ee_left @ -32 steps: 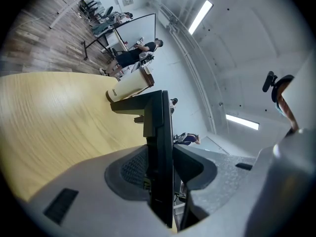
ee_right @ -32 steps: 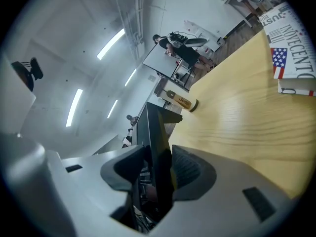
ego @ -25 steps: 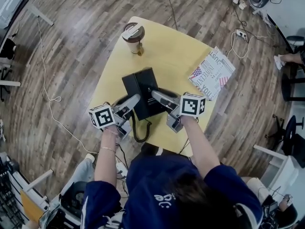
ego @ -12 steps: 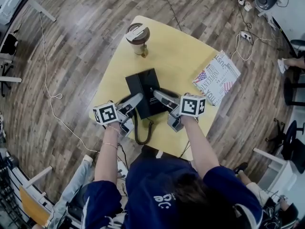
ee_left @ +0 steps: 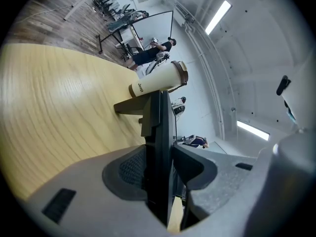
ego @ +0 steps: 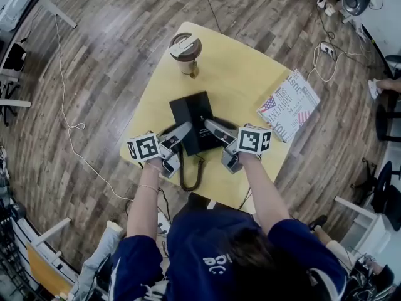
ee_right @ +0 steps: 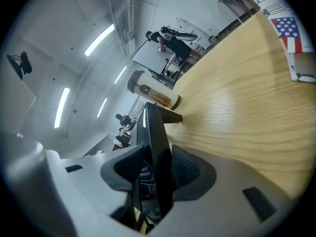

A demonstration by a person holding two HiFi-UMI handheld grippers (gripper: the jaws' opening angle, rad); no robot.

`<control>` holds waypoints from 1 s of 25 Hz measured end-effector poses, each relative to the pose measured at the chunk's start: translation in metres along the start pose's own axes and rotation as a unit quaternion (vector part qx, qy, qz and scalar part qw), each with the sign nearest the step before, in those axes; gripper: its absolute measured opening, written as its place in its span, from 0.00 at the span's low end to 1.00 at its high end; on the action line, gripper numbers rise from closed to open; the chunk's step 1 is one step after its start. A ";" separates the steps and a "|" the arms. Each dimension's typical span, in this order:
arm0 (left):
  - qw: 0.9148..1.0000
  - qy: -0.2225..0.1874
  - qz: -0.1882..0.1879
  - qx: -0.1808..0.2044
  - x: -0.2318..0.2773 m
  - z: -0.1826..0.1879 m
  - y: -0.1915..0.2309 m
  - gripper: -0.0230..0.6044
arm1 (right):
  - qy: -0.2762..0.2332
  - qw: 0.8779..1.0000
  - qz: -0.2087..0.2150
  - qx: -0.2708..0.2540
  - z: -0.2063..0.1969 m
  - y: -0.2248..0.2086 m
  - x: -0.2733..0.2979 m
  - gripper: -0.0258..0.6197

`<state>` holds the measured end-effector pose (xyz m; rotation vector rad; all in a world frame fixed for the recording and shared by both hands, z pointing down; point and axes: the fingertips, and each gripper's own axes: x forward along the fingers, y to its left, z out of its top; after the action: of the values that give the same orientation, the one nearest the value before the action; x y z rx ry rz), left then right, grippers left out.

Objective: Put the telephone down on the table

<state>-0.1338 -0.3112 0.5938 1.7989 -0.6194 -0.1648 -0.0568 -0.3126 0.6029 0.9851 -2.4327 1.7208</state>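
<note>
A black telephone (ego: 193, 119) sits between my two grippers over the yellow table (ego: 238, 74). Its coiled cord (ego: 188, 174) hangs past the table's near edge. My left gripper (ego: 182, 131) is shut on the phone's left side, and the left gripper view shows its pads pressing the thin black edge (ee_left: 160, 142). My right gripper (ego: 210, 126) is shut on the right side, with the edge (ee_right: 157, 147) clamped between its pads. The phone's far foot (ee_left: 129, 105) lies near the tabletop; I cannot tell whether it touches.
A tan travel cup (ego: 185, 52) with a brown lid stands at the table's far end, just beyond the phone. A printed magazine (ego: 289, 105) lies on the right corner. Cables trail over the wooden floor (ego: 75, 74) around the table.
Both grippers keep their hold. The phone has edged slightly farther onto the table, toward the cup, and the left gripper has come in a little.
</note>
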 end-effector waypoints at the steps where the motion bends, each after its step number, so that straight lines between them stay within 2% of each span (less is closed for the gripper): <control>1: 1.000 -0.001 0.001 0.000 0.000 0.000 0.001 0.29 | 0.000 1.000 0.002 0.001 0.000 0.001 0.000 0.33; 11: 1.000 0.018 0.021 0.013 0.002 -0.009 0.007 0.30 | 0.001 1.000 0.000 -0.002 -0.006 -0.005 0.002 0.33; 16: 0.999 0.004 0.029 0.024 0.001 -0.008 0.009 0.30 | 0.001 1.000 -0.005 -0.010 -0.006 -0.007 0.003 0.33; 20: 0.998 -0.011 0.055 0.037 -0.001 -0.010 0.012 0.30 | -0.007 1.000 -0.019 -0.015 -0.007 -0.009 0.000 0.34; 21: 0.997 -0.014 0.065 0.044 -0.003 -0.011 0.013 0.31 | -0.008 1.000 -0.016 -0.015 -0.007 -0.005 0.000 0.36; 22: 0.995 -0.017 0.079 0.056 -0.004 -0.010 0.014 0.31 | -0.010 1.000 -0.012 -0.018 -0.006 0.000 0.000 0.48; 23: 0.993 -0.019 0.096 0.074 -0.005 -0.009 0.013 0.31 | -0.014 0.999 -0.012 -0.026 -0.003 0.004 -0.001 0.52; 25: 0.984 -0.020 0.134 0.116 -0.007 -0.004 0.010 0.32 | -0.029 0.998 -0.023 -0.049 0.005 0.010 -0.004 0.53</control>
<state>-0.1417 -0.3060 0.6034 1.9158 -0.9326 0.0562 -0.0568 -0.3129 0.5909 1.0845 -2.4824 1.5637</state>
